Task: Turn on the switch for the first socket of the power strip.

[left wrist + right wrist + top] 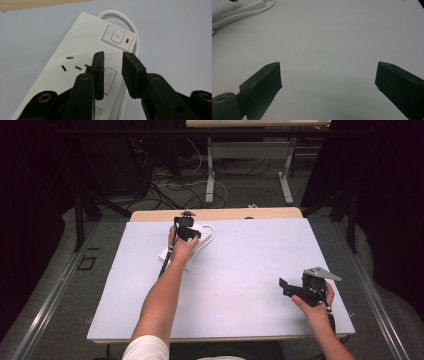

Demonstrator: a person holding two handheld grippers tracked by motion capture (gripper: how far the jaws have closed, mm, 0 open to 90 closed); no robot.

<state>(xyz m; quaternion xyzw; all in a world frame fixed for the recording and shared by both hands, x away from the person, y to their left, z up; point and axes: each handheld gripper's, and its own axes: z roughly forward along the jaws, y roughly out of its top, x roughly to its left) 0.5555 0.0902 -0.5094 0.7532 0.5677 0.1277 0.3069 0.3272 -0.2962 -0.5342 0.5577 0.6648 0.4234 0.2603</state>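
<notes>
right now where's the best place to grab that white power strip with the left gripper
Probably across the narrow width of the flat white plastic power strip, coming straight down from above. It lies flat on the pale table, its long edges are parallel and free, and the white cable loops round the switch end, so grip mid-body.

Work table (260,270) covered by pale lilac-grey sheet; light wood edge (215,214) exposed along far side. Grey carpeted floor (240,190) seen beyond, strewn with tangled black and white cables (170,187). Second table (250,150) placed farther back, on white metal legs, pale top lit brightly. Dark curtains (385,185) hung at both sides. Black frame struts (82,215) braced near table corners. Room edges left in shadow.
</notes>
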